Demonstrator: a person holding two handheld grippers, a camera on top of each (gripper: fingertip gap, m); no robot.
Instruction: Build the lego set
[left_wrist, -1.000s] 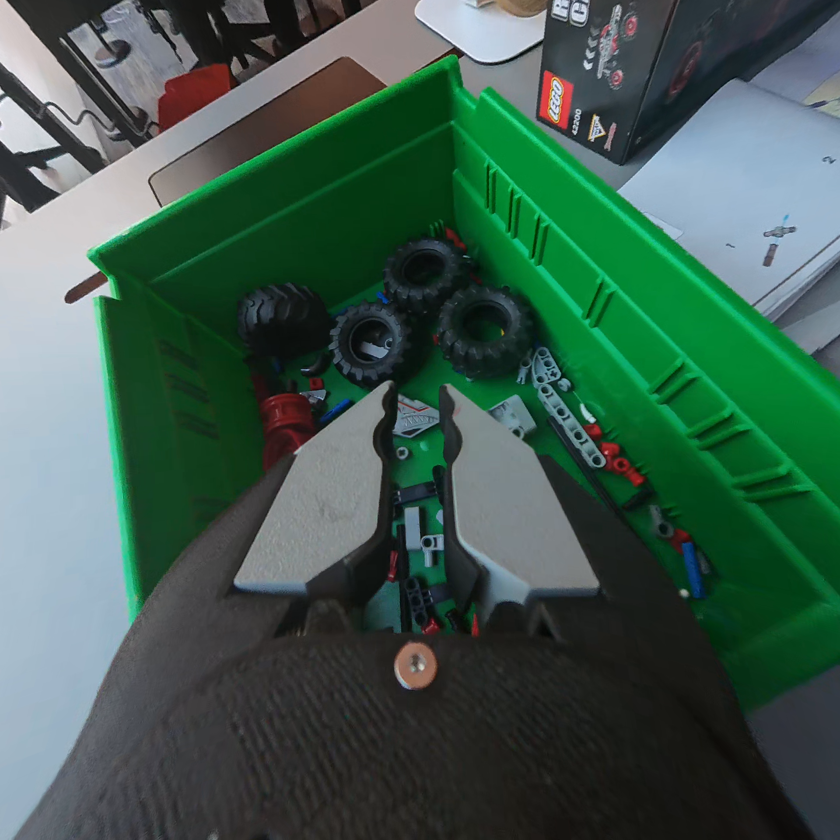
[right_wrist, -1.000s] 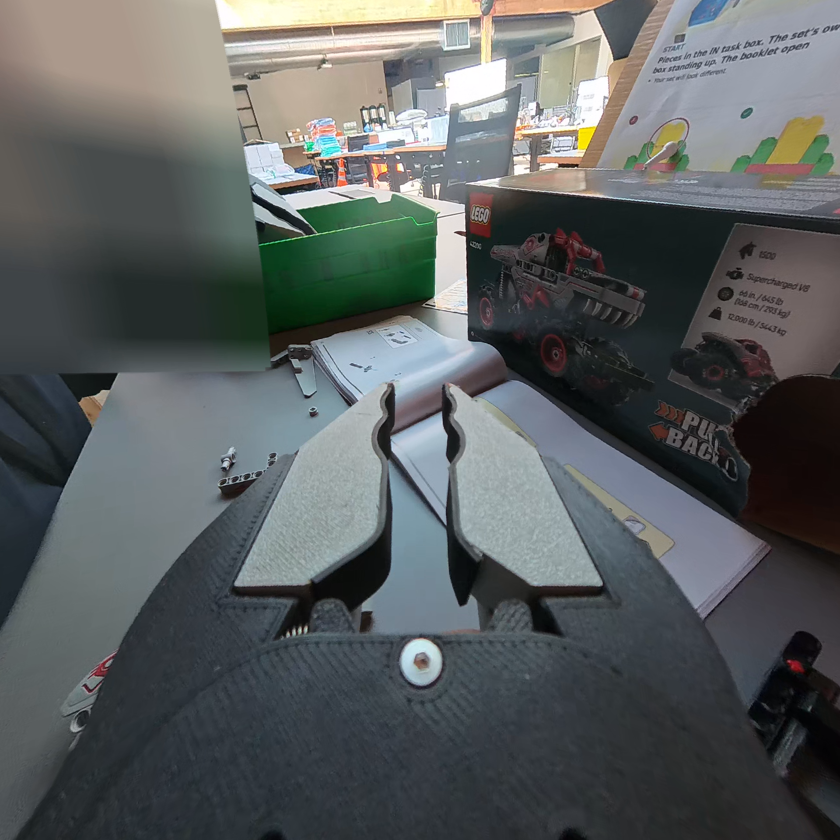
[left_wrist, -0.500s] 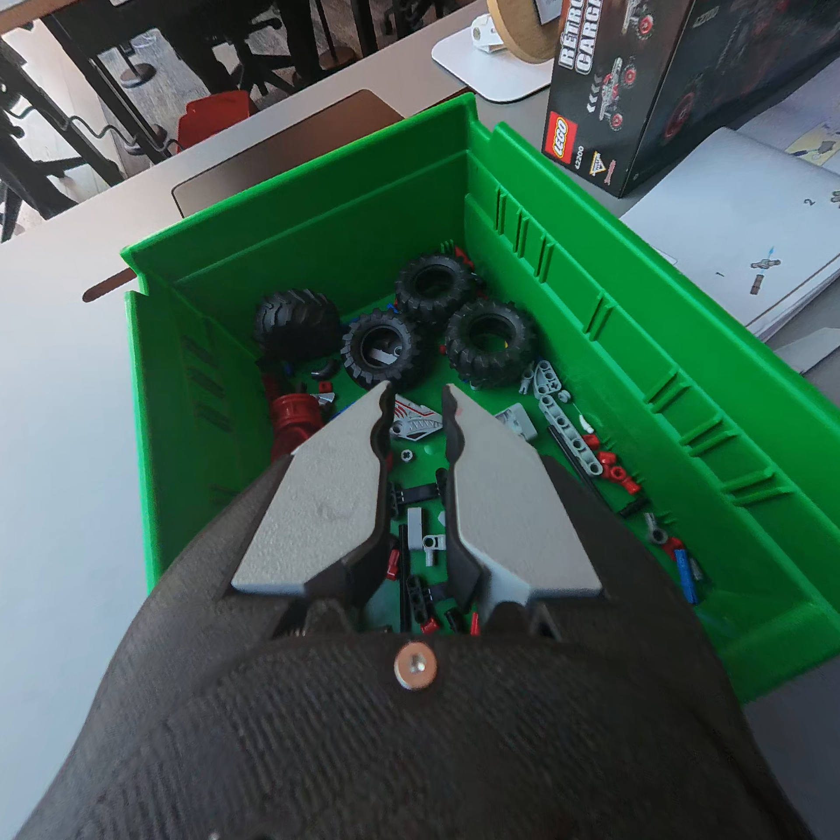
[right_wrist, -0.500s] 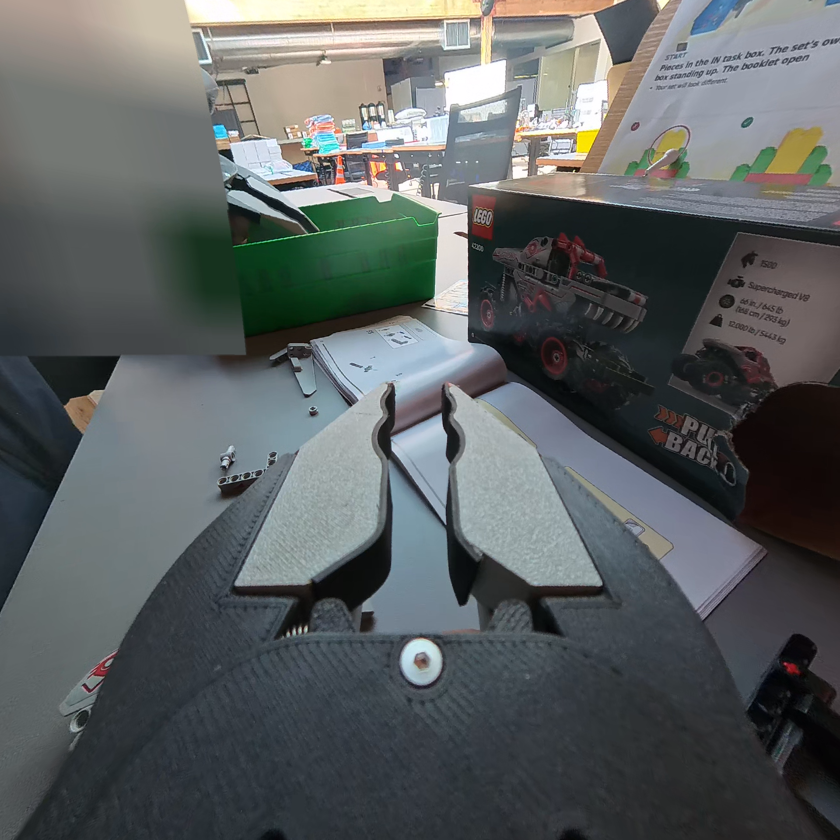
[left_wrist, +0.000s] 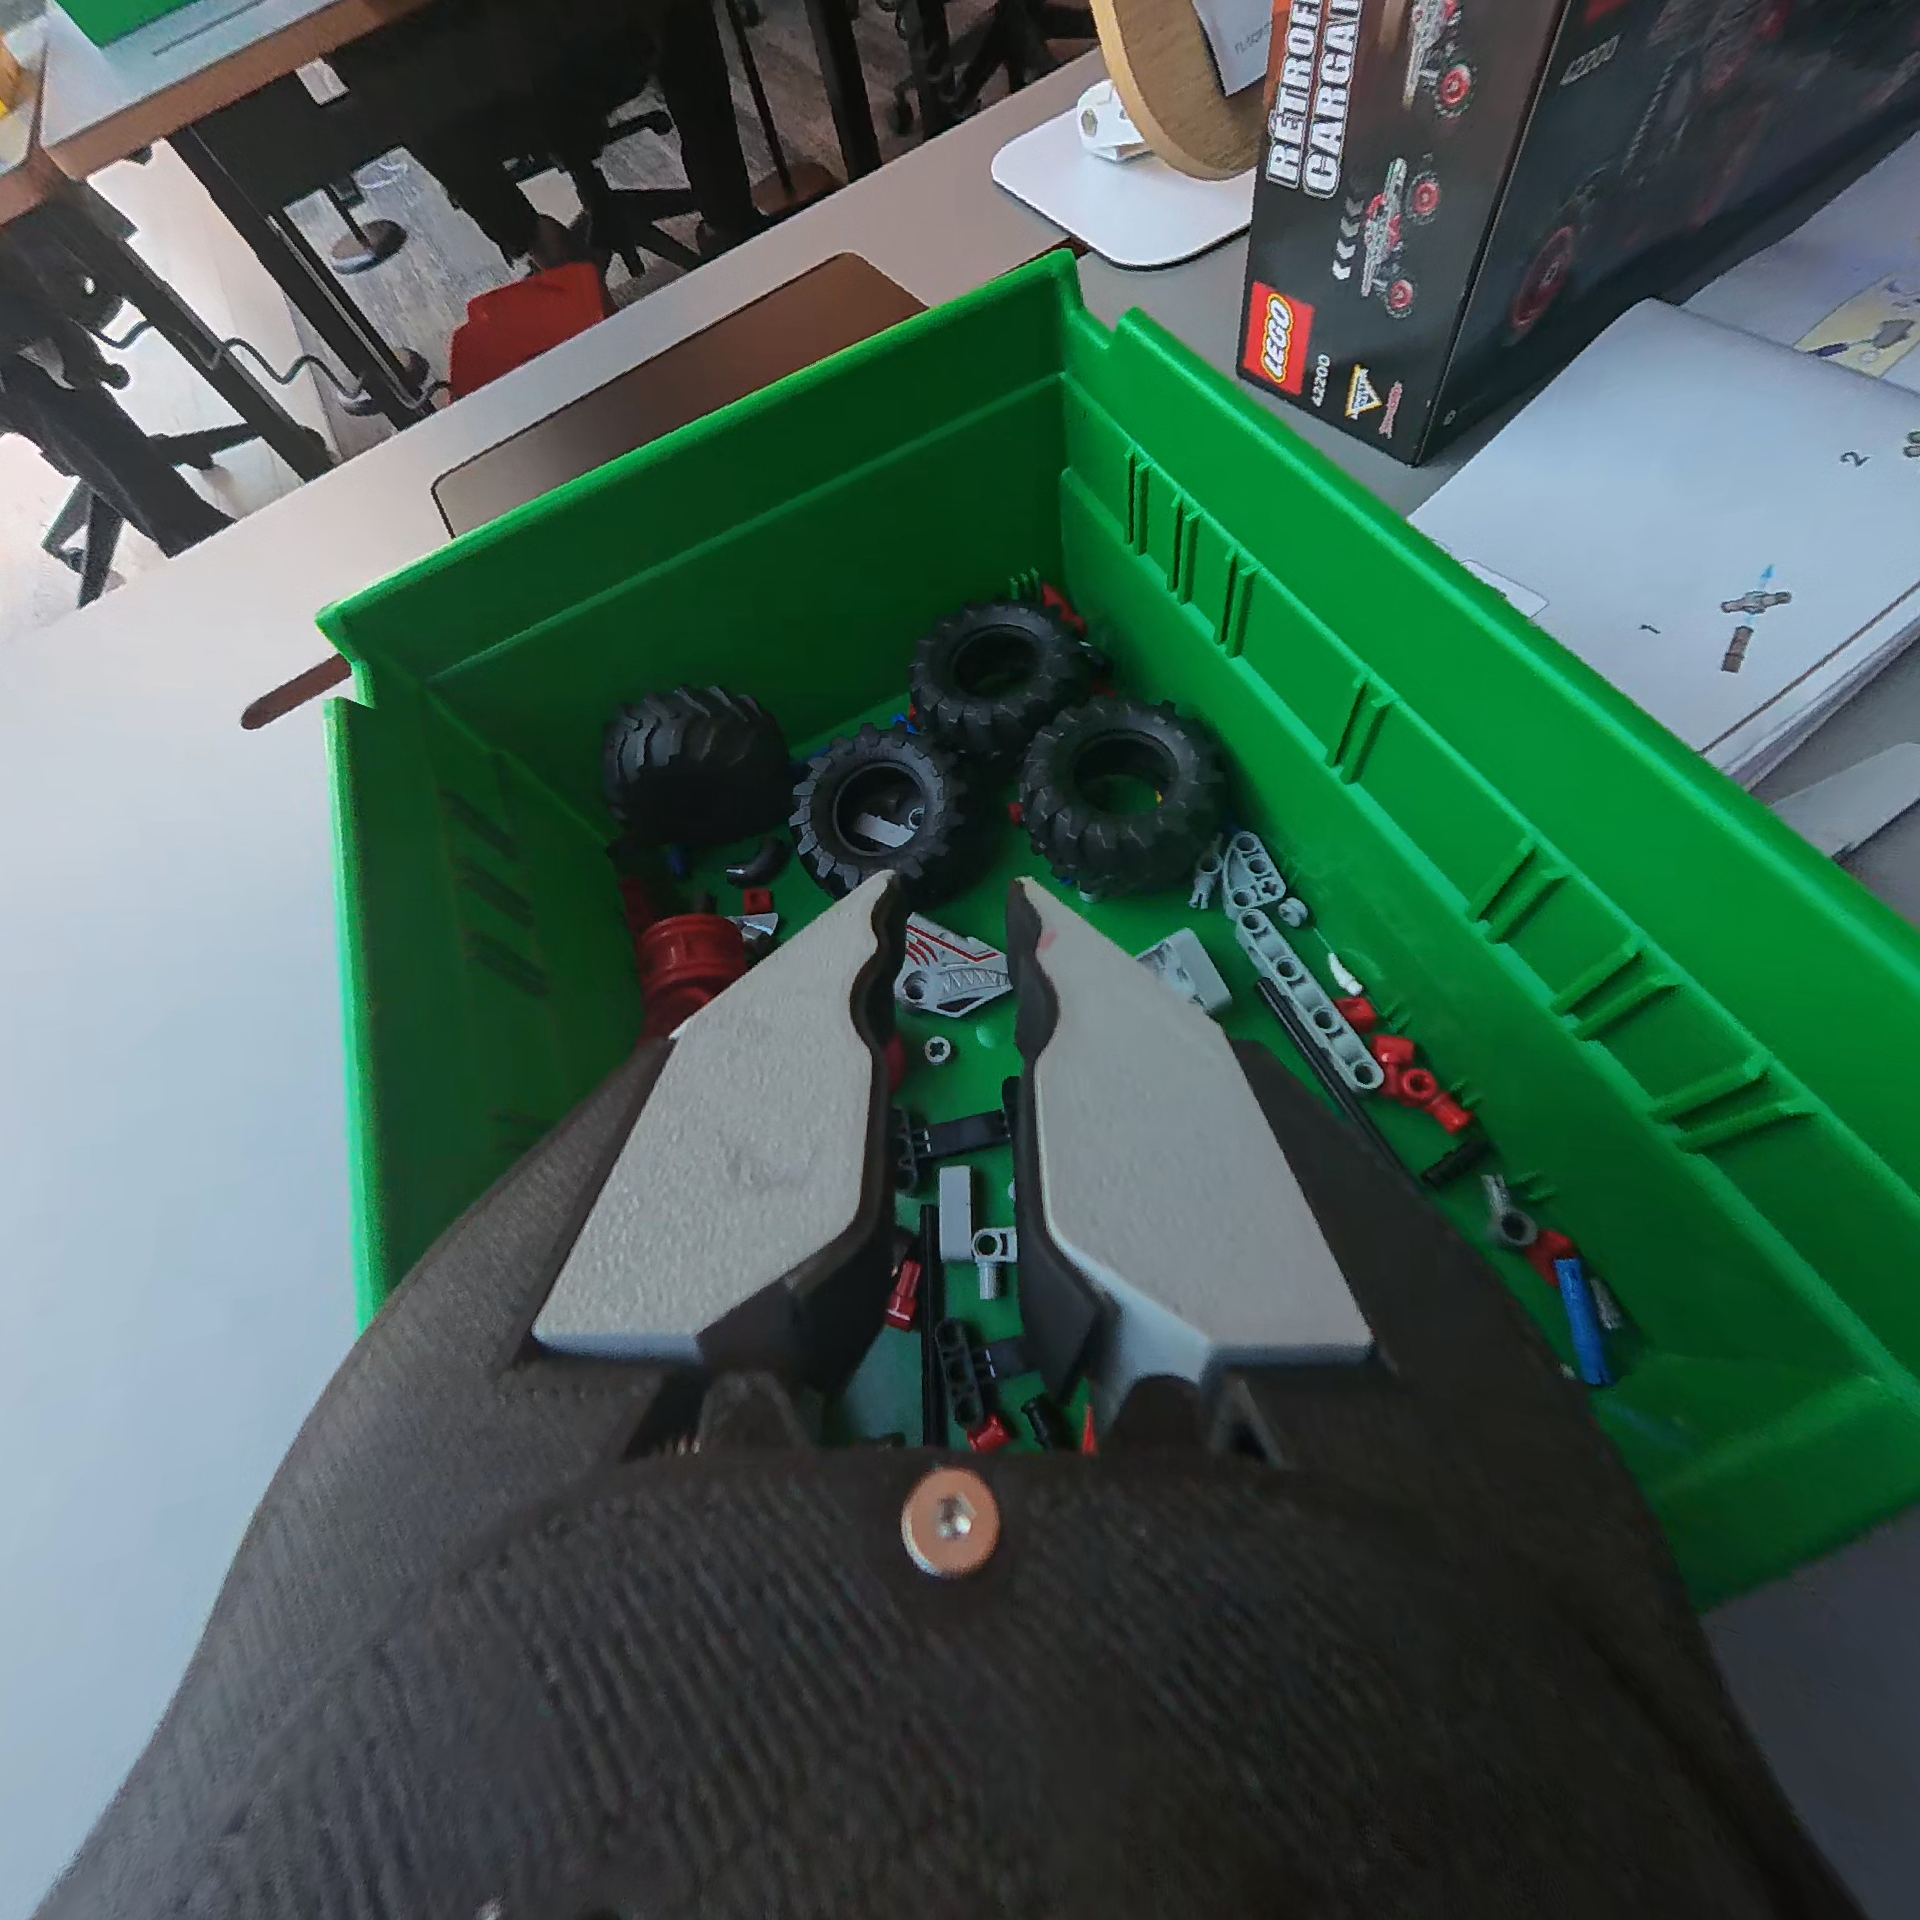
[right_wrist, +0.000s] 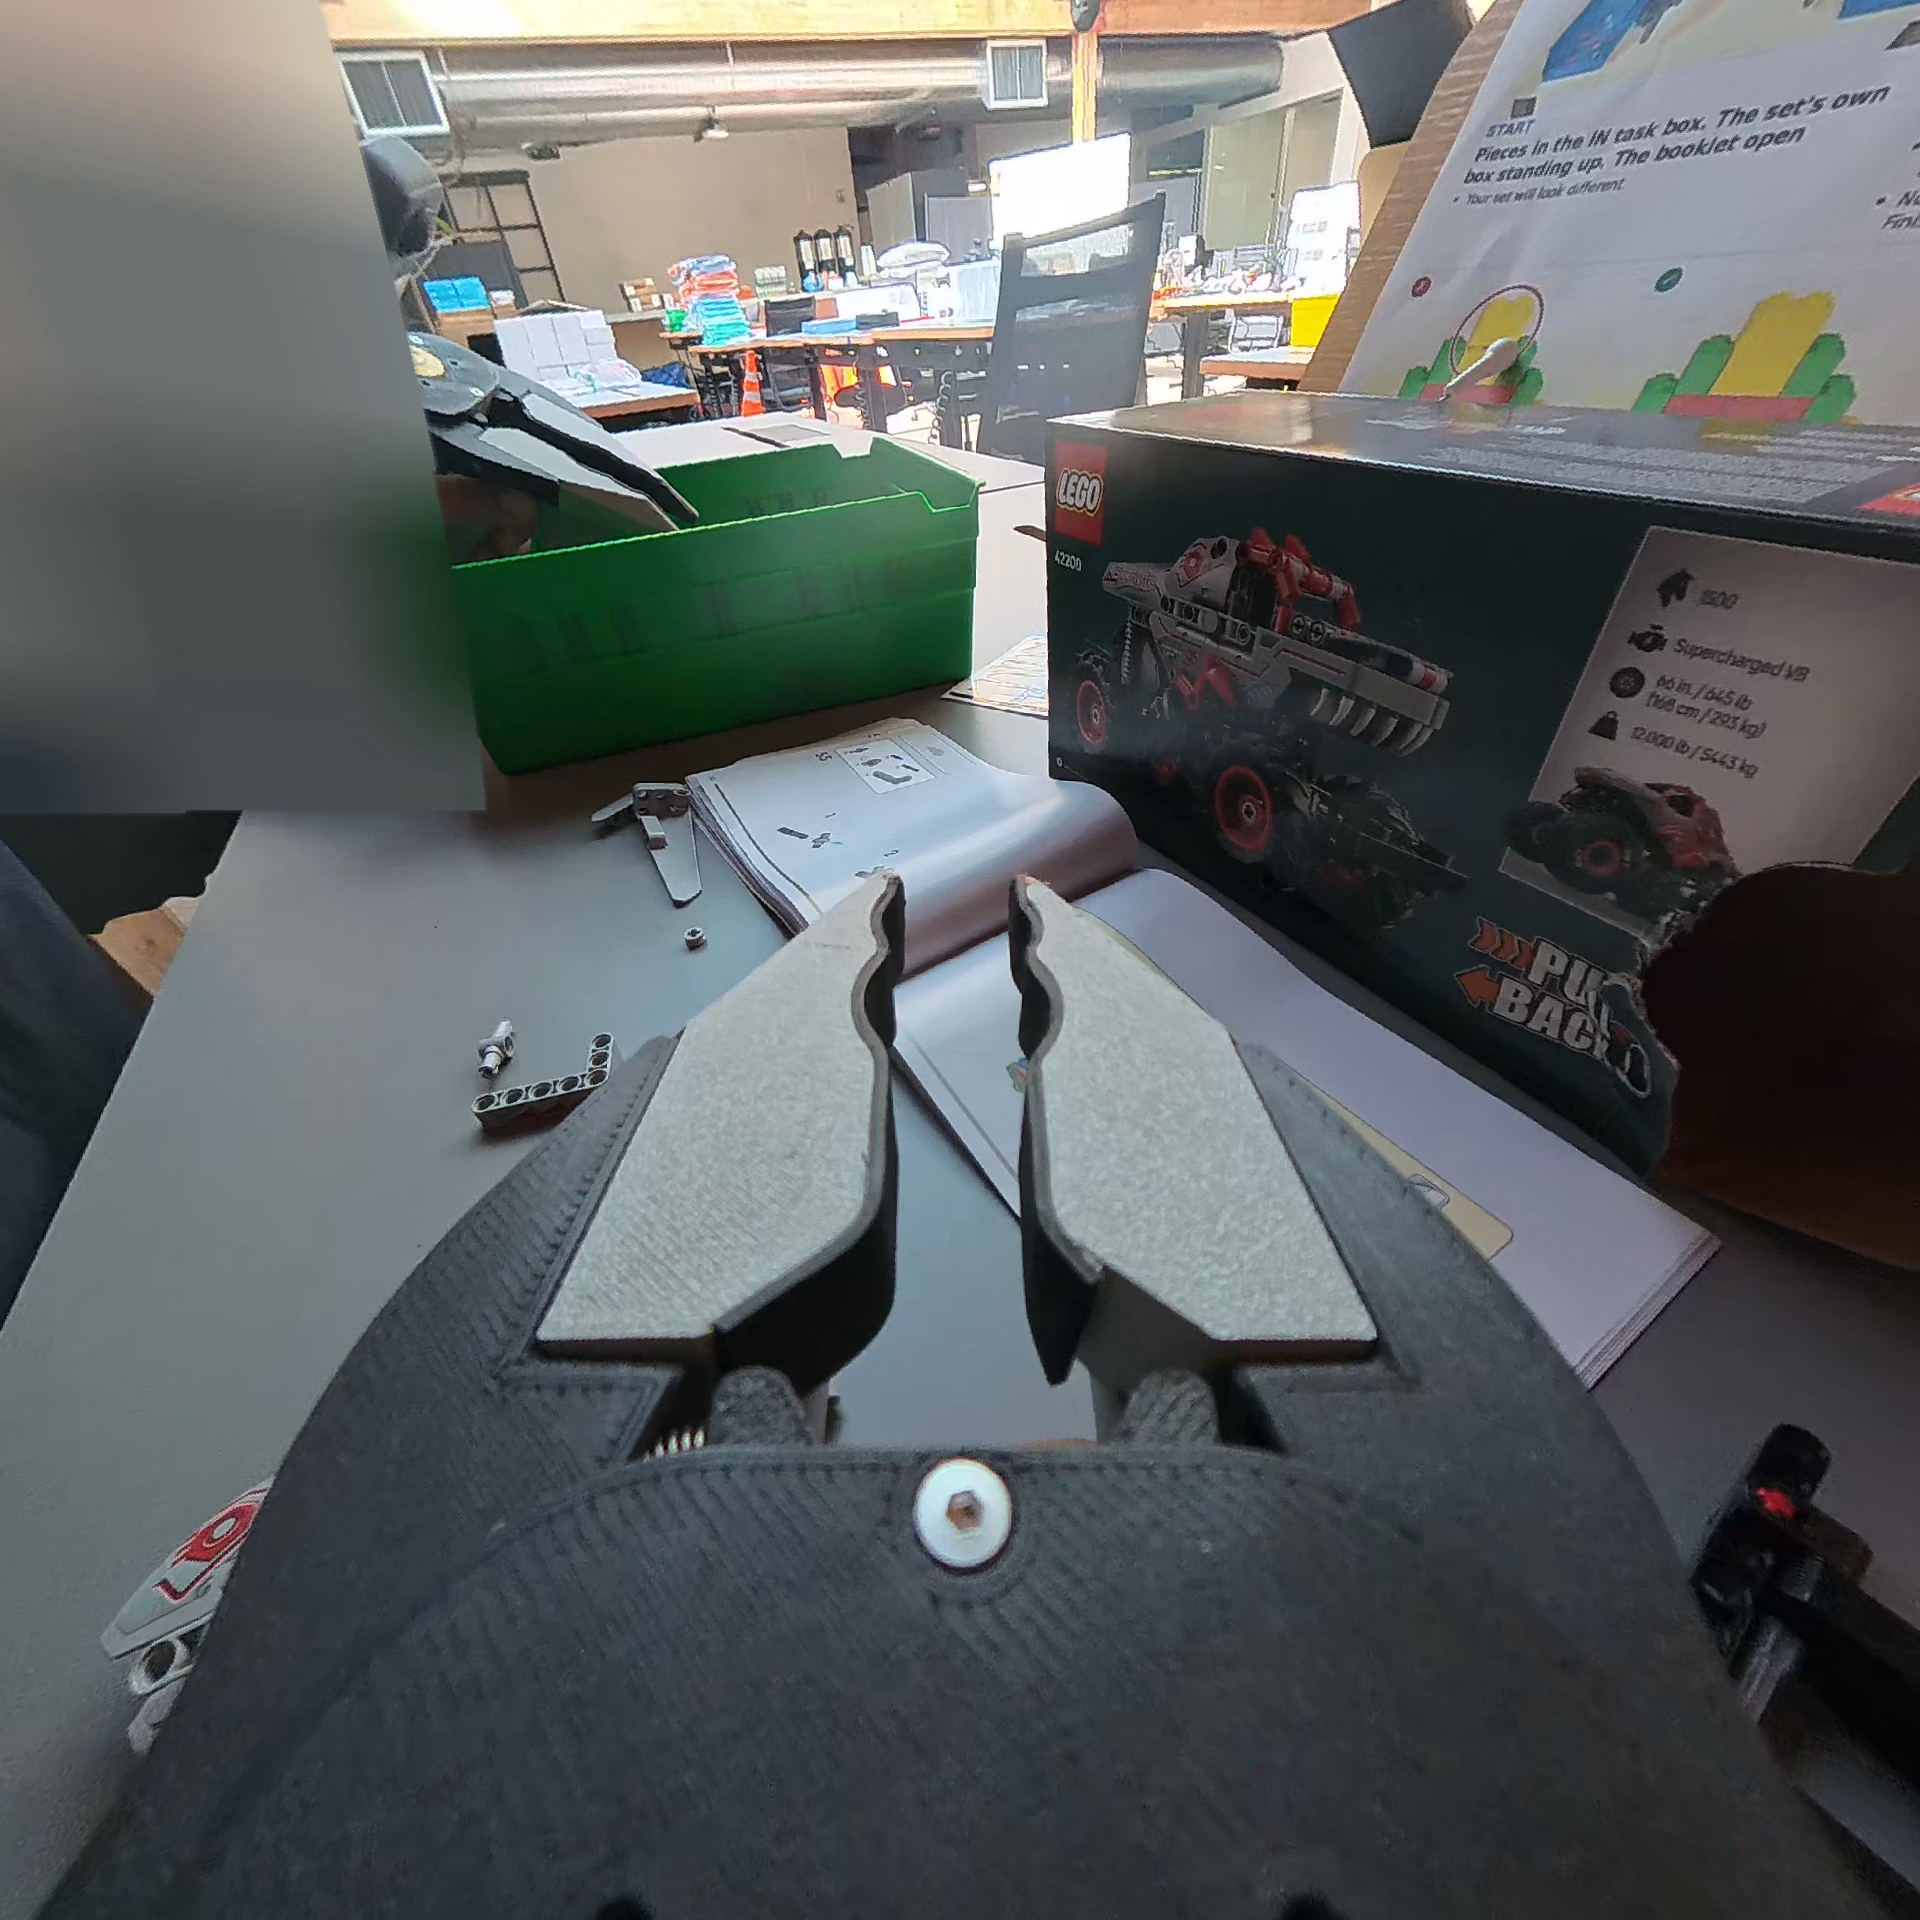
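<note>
A green bin (left_wrist: 1455, 790) holds loose lego parts: black tyres (left_wrist: 1120, 795), a red wheel hub (left_wrist: 688, 961), a grey printed panel (left_wrist: 951, 977), grey beams (left_wrist: 1299, 987), red pins and a blue pin. My left gripper (left_wrist: 954, 896) is open and empty, above the bin, its tips over the printed panel. My right gripper (right_wrist: 954, 896) is open and empty, low over the open instruction booklet (right_wrist: 1299, 1049). The bin (right_wrist: 727, 623) and the left gripper (right_wrist: 551, 447) show far off in the right wrist view.
The lego set box (right_wrist: 1455, 727) stands upright right of the booklet. A dark L-shaped beam (right_wrist: 540, 1091), a small pin (right_wrist: 497, 1044) and a grey piece (right_wrist: 665, 831) lie on the table. A printed panel (right_wrist: 187, 1579) lies near the left. A black device (right_wrist: 1787, 1558) sits at the right. One gripper's finger ends stand about 40 centimetres off the other's. To reach the black device (right_wrist: 1787, 1558) in a straight line is about 15 centimetres for my right fingers, about 55 centimetres for my left.
My left gripper has pulled back and up from the bin, so more of the bin and table shows. The right gripper has stayed still.
</note>
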